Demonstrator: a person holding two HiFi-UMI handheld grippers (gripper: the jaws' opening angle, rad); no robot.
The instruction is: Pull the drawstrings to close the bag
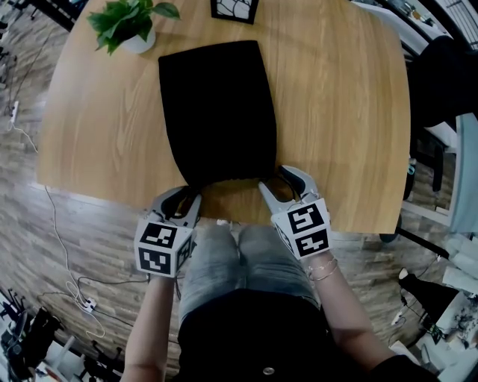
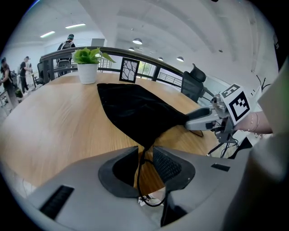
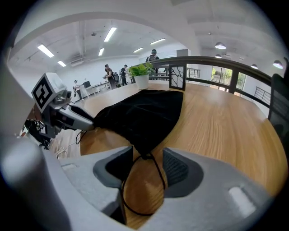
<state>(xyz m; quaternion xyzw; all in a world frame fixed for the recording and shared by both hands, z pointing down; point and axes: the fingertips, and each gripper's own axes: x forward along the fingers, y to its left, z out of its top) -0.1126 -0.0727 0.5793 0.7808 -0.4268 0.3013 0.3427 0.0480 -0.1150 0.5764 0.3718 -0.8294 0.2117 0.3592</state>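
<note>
A black bag lies flat on the wooden surface, filling the middle of the head view. Its gathered mouth end points to the near edge at the bottom of the frame. A potted plant stands at the upper left, and a small framed picture stands at the top edge.

The left tongs sit at the bag's lower left corner and the right tongs at its lower right corner, both at the surface's near edge and angled downward.

In the left gripper view the jaws stand apart. The left drawstring runs from the bag's corner down through the gap and loops below it, with neither pad pressing on it.

In the right gripper view the jaws are also open, wider. The right drawstring hangs as a slack loop between them, and the bag's corner sits just at the jaw tips.
</note>
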